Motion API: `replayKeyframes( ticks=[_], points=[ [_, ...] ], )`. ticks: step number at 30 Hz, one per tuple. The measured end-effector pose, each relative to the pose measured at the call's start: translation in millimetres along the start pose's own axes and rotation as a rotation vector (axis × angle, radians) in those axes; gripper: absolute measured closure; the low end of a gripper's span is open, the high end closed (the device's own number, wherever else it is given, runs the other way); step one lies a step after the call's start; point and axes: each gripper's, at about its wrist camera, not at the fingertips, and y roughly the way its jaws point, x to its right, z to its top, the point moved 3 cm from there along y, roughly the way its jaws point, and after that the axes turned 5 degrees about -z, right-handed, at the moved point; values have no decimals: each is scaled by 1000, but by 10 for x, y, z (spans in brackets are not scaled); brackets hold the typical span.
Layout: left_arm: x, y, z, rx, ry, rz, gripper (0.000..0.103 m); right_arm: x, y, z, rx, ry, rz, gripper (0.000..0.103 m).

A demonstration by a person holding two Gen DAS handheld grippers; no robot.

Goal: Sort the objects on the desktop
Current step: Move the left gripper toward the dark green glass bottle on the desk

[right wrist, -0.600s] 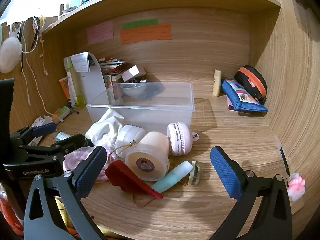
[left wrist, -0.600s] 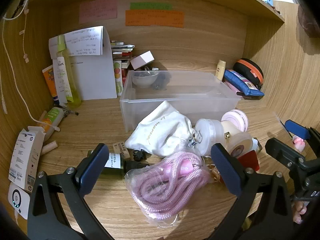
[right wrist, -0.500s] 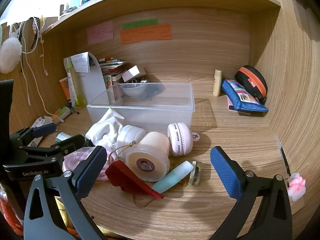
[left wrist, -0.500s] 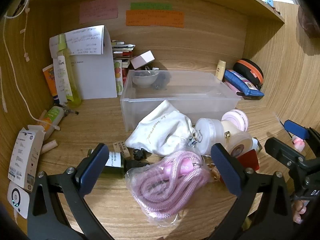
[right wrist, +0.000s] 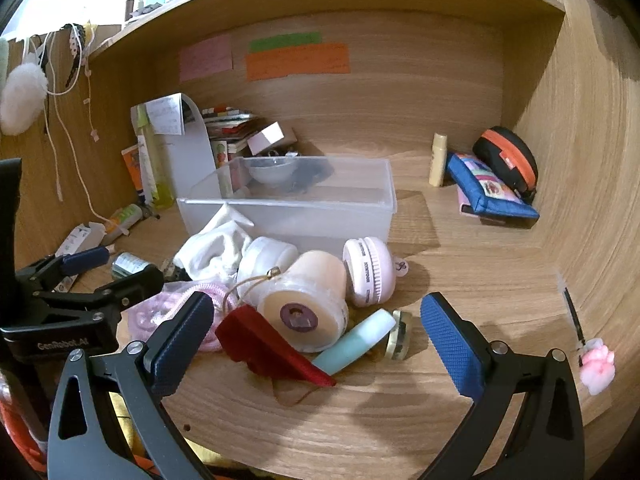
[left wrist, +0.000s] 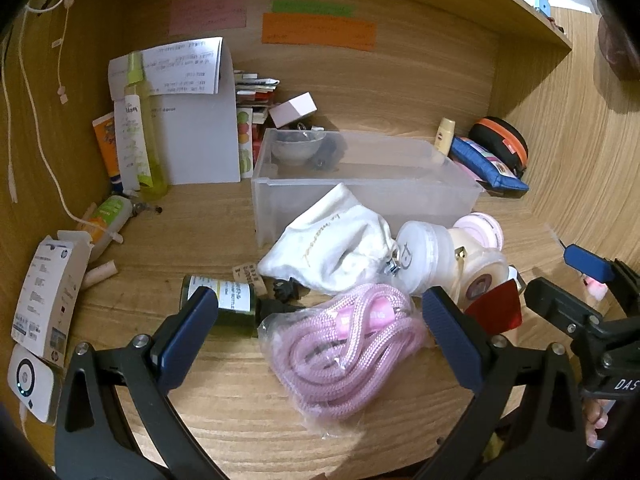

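A pile of small things lies on the wooden desk before a clear plastic bin (left wrist: 460,192) (right wrist: 384,200). In the left wrist view my left gripper (left wrist: 320,332) is open, its pads either side of a bagged pink rope (left wrist: 348,348). Behind it lie a white cloth pouch (left wrist: 332,252), a dark green bottle (left wrist: 228,300) and white jars (left wrist: 424,252). In the right wrist view my right gripper (right wrist: 316,340) is open above a red triangular piece (right wrist: 272,344), a mint tube (right wrist: 356,344), a cream jar (right wrist: 304,304) and a pink round device (right wrist: 368,272).
A white paper stand (left wrist: 192,136), a green spray bottle (left wrist: 140,120) and tubes stand at the back left. A blue pouch (right wrist: 492,192) and a black-orange case (right wrist: 508,160) sit at the back right. A white box (left wrist: 48,296) lies far left. A pink toy (right wrist: 596,364) lies far right.
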Motion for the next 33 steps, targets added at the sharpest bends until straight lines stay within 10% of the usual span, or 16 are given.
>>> replayKeyframes(
  ticks=[33],
  points=[
    [7, -14, -9, 1, -7, 6, 0, 4, -3, -29, -9, 8, 4, 0]
  ],
)
